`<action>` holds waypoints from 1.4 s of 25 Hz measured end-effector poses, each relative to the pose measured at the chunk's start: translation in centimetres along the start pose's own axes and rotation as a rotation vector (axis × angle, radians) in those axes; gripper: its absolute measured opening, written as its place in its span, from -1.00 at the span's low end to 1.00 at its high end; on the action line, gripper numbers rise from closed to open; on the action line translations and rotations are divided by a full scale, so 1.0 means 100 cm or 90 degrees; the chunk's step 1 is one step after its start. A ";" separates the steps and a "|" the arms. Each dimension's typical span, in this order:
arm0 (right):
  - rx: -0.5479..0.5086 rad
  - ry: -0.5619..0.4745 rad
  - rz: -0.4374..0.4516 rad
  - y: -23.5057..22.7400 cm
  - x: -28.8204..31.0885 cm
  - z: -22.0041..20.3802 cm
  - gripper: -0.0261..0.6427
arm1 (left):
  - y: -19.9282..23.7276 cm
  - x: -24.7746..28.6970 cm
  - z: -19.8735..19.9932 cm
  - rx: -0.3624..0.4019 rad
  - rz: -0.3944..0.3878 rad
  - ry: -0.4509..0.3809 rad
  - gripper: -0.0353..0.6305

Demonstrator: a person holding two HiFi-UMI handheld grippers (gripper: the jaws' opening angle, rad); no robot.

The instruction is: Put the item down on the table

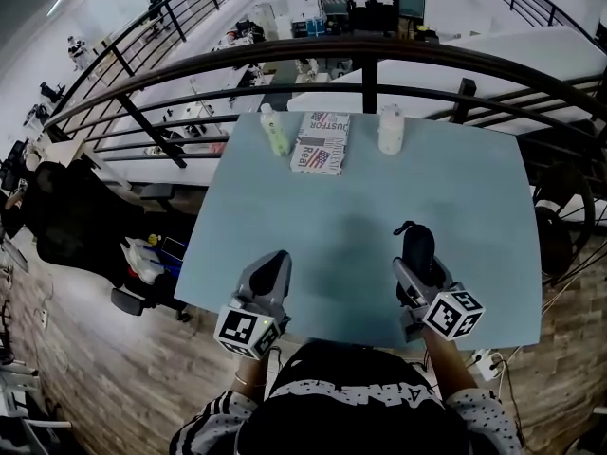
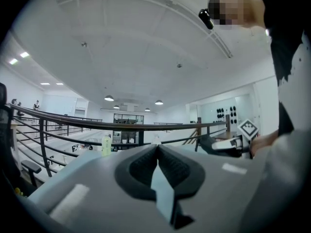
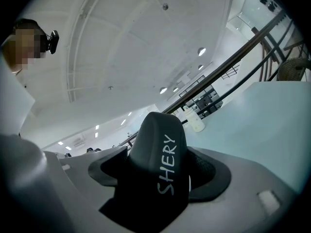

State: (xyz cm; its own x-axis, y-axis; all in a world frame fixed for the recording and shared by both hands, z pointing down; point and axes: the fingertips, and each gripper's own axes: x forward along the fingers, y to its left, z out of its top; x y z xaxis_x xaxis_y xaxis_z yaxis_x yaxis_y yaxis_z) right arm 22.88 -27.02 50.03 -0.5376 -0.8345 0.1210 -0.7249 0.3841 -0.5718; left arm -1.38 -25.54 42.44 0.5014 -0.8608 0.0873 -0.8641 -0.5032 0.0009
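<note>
A black, rounded item (image 1: 418,245) with the white print "SHERY" (image 3: 167,164) is clamped between the jaws of my right gripper (image 1: 417,259), over the near right part of the pale blue table (image 1: 379,192). In the right gripper view the item (image 3: 160,135) stands up out of the gripper (image 3: 156,171) and hides the gap between the pads. I cannot tell whether it touches the table. My left gripper (image 1: 277,262) is over the table's near left edge, shut and empty, with its pads meeting (image 2: 157,149).
At the table's far side stand a pale green bottle (image 1: 275,131), a printed magazine (image 1: 321,142) and a white bottle (image 1: 390,129). A dark metal railing (image 1: 370,55) curves behind the table. The floor below lies beyond it.
</note>
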 end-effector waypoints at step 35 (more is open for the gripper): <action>-0.049 0.147 -0.131 -0.074 0.059 -0.066 0.20 | 0.057 0.029 -0.016 -0.015 0.015 0.022 -0.89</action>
State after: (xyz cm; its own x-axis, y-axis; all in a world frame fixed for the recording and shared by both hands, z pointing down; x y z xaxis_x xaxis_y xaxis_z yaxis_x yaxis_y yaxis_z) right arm 22.21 -32.13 60.32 -0.4535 -0.7897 0.4132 -0.8543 0.2530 -0.4541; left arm -4.92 -30.77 44.33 0.4788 -0.8693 0.1226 -0.8770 -0.4799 0.0220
